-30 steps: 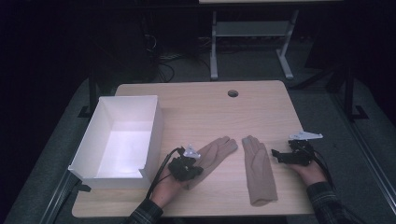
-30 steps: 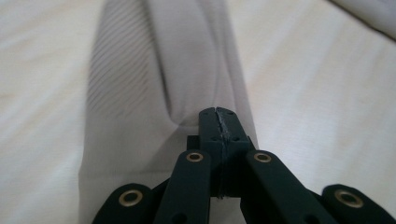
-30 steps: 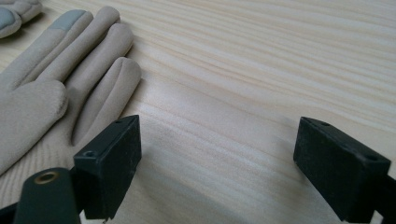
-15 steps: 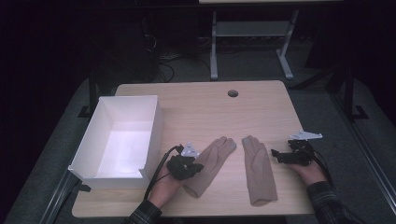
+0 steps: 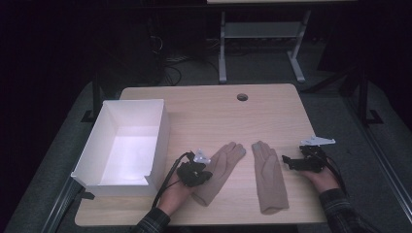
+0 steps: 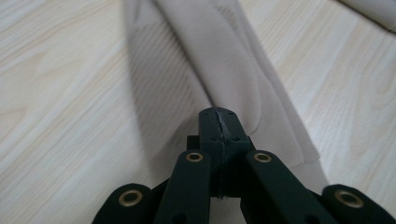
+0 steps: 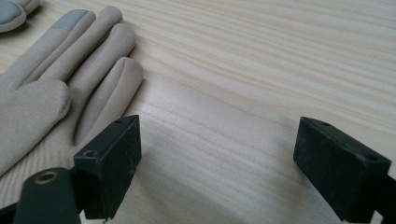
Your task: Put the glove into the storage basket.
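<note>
High view: white box (image 5: pixel 127 145) beside left glove (image 5: pixel 218 171).

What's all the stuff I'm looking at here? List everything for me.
gloves: 2, beige with grey fingertips; left glove and right glove lie side by side at the table's near middle
box: 1, white, open-topped, on the table's left side
table: 1, light wood, with a round hole near its far edge
metal frame: 1, grey, on the floor behind the table
left gripper: 1, black, jaws closed on the left glove
right gripper: 1, black, jaws open, over bare table beside the right glove
hands: 2, at the near edge, each holding a gripper
</note>
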